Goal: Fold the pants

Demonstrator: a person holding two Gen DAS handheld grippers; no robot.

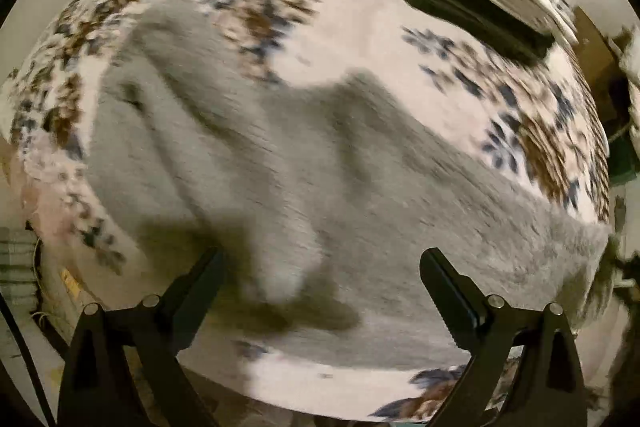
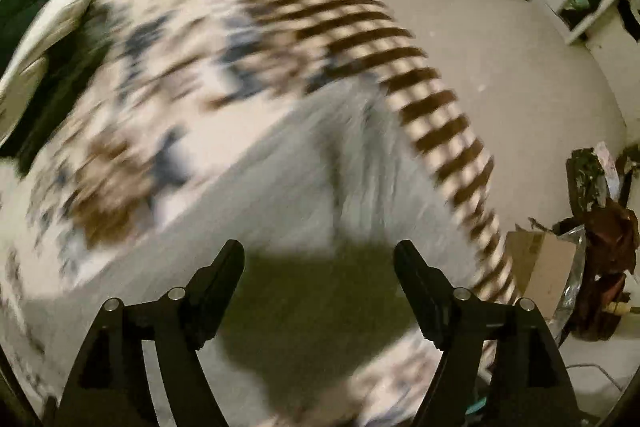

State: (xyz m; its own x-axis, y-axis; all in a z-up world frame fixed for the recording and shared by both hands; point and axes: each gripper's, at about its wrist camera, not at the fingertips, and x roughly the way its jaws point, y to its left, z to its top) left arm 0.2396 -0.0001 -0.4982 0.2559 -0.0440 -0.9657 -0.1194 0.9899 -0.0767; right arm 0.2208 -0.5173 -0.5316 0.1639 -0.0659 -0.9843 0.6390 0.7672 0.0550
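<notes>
Pants [image 1: 280, 155] – grey, long axis slanting lower-right across floral bedspread [image 1: 352, 11].

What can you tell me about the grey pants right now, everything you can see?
The grey pants are soft, fuzzy-looking fabric, lying spread and rumpled on the flowered bed cover, with long folds and a raised ridge near the middle. In the right wrist view they reach close to the cover's brown-striped border. Both pictures are blurred, so seams and waistband cannot be told. Neither the left gripper nor the right gripper holds them; both stand open above.
</notes>
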